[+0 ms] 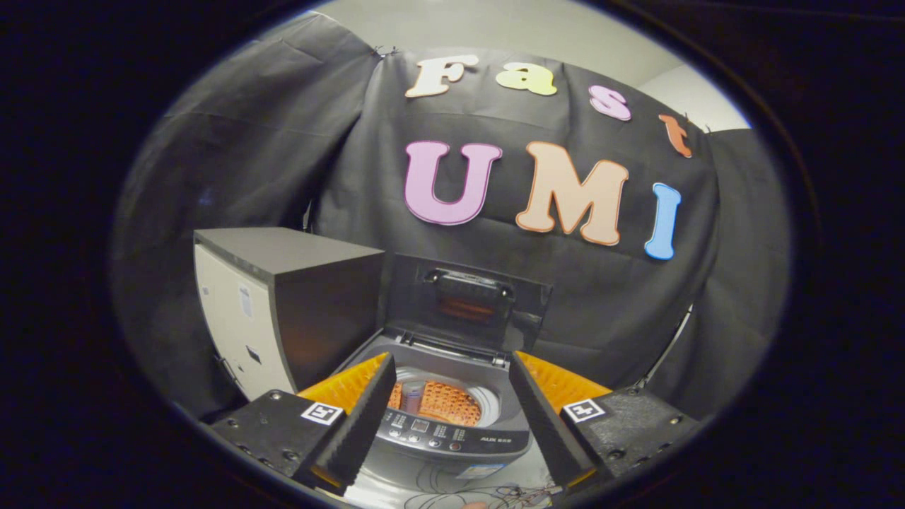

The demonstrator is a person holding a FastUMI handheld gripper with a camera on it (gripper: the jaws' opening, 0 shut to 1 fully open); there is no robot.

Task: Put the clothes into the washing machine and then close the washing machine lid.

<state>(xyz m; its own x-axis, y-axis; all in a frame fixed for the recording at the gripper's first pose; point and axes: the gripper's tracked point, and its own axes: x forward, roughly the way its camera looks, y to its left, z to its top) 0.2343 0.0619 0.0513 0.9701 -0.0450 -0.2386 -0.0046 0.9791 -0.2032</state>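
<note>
1. Black cloth (233, 162) hangs as the backdrop behind everything, creased and draped, with a pale wall (509, 28) showing above it.
2. Low in the middle stands a small top-loading washing machine (452, 442), its dark control panel with a row of buttons facing the camera.
3. Its lid (466, 300) is raised and stands upright at the back of the machine, leaning toward the cloth.
4. Inside the round drum lies an orange, knobbly-looking piece of clothing (445, 403) (a bluish bit sits just to its left, too small to make out).
5. Beside the machine, on its left, stands a taller boxy cabinet (283, 311) with a dark top and a pale front face.
6. The gripper (452, 424) hovers in front of the machine with its two fingers spread wide apart, holding nothing; the washer's opening and panel show between them.
7. Thin wires (488, 491) lie on the pale surface just below the machine's front.
</note>
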